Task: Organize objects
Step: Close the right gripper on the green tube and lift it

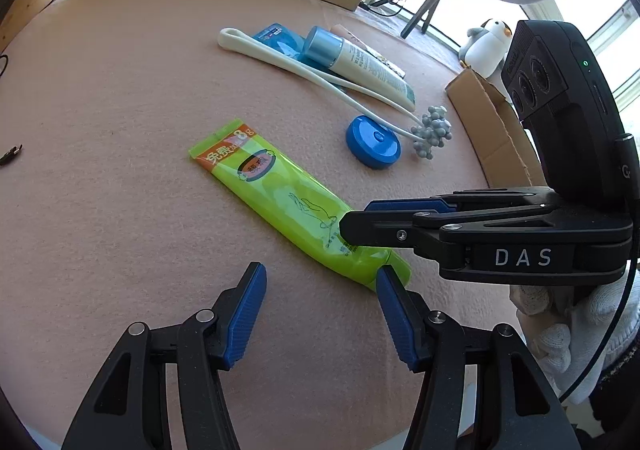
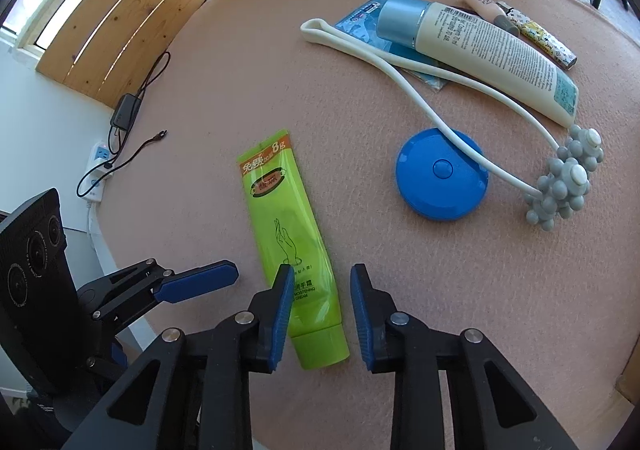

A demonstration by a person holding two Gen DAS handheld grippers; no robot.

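left gripper (image 1: 320,314): I see its jaws spread wide, ribbed blue pads, nothing between them; low over the near edge, just left of the tube's cap.
table (image 2: 200,98): round, covered in pink felt, matte and fuzzy.
green tube (image 2: 290,238): glossy flat plastic hand cream, crimped end far, cap near; lies flat at centre.
right gripper (image 2: 318,314): my fingers parted, straddling the tube's cap end, pads either side, not touching it that I can tell.
blue disc (image 2: 442,174): smooth round plastic, centre button, right of the tube.
massage roller (image 2: 564,180): white bent handle lying across the disc's edge, grey knobbly balls at the right.
cream tube (image 2: 488,54): blue metallic cap, far right, resting on a blue sachet (image 2: 360,20).
cardboard box (image 1: 488,122): off the right edge.
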